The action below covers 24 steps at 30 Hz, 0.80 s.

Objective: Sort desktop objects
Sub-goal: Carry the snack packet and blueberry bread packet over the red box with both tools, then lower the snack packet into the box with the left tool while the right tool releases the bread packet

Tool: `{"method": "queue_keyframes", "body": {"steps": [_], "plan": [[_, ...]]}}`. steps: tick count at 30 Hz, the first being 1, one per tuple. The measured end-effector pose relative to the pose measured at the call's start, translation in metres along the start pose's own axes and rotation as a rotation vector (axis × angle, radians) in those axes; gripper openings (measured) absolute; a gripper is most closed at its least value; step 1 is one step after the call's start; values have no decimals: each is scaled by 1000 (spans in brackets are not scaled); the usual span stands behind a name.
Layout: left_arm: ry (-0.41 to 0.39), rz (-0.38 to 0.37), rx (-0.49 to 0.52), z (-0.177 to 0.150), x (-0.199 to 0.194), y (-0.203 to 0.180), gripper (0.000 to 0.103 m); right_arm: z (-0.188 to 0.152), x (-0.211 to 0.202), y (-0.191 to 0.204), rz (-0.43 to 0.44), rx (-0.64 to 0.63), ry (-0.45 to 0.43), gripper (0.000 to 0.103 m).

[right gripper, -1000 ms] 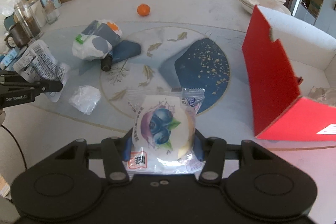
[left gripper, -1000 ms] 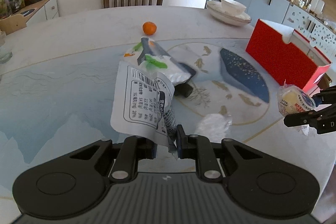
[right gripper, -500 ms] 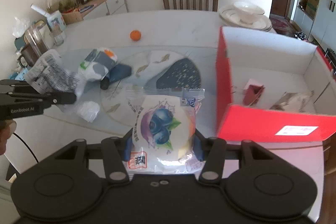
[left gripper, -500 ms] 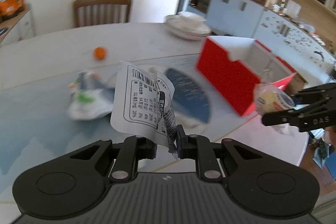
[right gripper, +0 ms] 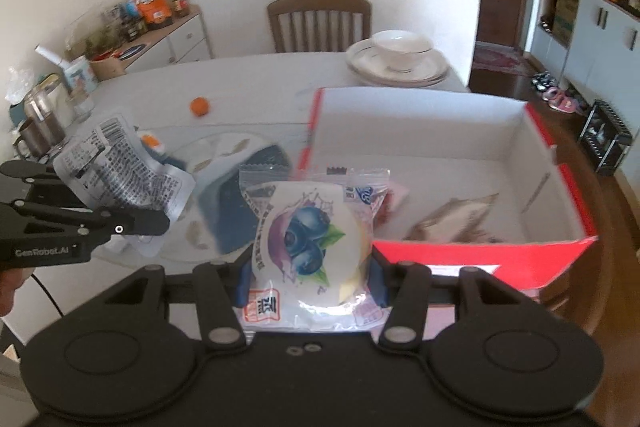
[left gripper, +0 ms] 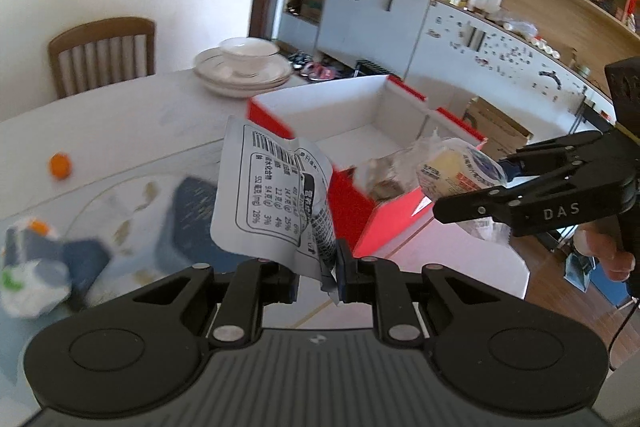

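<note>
My left gripper (left gripper: 318,277) is shut on a silver snack pouch (left gripper: 272,195) with a printed label, held up in the air. It also shows in the right wrist view (right gripper: 120,175). My right gripper (right gripper: 310,283) is shut on a blueberry bun packet (right gripper: 312,239), held just in front of the red box (right gripper: 472,259). The packet also shows in the left wrist view (left gripper: 456,171), over the box's near corner. The box (left gripper: 352,203) is white inside and holds a brown packet (right gripper: 452,219) and a small red item.
On the table lie an orange (right gripper: 199,105), a white and blue bag (left gripper: 32,275) and a dark blue pouch (right gripper: 236,215). Stacked plates with a bowl (right gripper: 396,61) stand at the far edge. A chair (right gripper: 320,23) is behind. Cups and jars (right gripper: 44,115) crowd the left side.
Both grippers have risen and swung right toward the red box, each keeping its packet. The box's inside has come into view.
</note>
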<state>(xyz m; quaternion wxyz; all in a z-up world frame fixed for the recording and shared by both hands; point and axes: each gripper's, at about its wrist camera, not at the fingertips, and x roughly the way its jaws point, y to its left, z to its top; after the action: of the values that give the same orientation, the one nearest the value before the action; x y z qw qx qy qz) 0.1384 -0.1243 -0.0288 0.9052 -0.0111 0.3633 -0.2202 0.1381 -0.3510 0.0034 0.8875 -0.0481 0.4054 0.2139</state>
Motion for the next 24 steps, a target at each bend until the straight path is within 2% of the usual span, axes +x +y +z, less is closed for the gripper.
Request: {"method": "queue_keyframes", "body": {"steps": [11,16,20,24], "plan": [[47,-24,99,55,62,-53,16,8,1,-73,-109,65,-11,52],[123,-53,106,77,92,-67,16,16,12,-95,-143,104,54,52],[167,-56,114,93,114,-75,16,22,19,-114,-133,141,82,52],[250,-70,87,106,139,-73,16,29,29,-129,-134,162,122,52]]}}
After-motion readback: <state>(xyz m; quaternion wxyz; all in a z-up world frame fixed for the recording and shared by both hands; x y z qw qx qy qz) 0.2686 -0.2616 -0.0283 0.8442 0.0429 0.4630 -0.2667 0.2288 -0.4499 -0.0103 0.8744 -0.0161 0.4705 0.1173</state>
